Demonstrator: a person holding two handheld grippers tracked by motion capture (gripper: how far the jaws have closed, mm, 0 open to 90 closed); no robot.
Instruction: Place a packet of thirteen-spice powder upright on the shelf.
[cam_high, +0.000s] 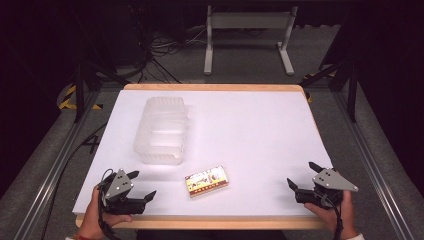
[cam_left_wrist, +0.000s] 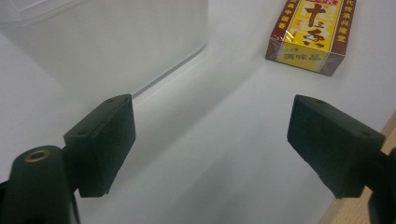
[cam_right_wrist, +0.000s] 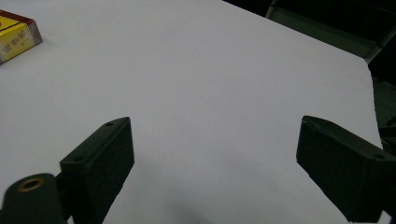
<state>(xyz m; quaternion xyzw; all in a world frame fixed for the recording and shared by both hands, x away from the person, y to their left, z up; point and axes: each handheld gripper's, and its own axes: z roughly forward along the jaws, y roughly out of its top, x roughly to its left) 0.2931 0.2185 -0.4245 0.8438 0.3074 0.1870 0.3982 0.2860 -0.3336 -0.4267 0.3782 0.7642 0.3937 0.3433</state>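
Small box (cam_high: 207, 181) lies flat near the table's (cam_high: 250, 130) front edge, between my two claws, just right of the clear tub (cam_high: 161, 130). My left claw (cam_high: 141, 186) sits nearest, spread wide and angled toward it, likely to straddle it. My right claw (cam_high: 300, 175) rests spread, well apart, nothing held.

Large brown "十三香" on the yellow box (cam_left_wrist: 308, 35)

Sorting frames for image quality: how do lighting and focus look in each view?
High view: white table evenly bright, surroundings dark, translucent container pale against it. Left gripper view: box print readable, left claw soft. Right gripper view: right claw blurred, table sheen even.
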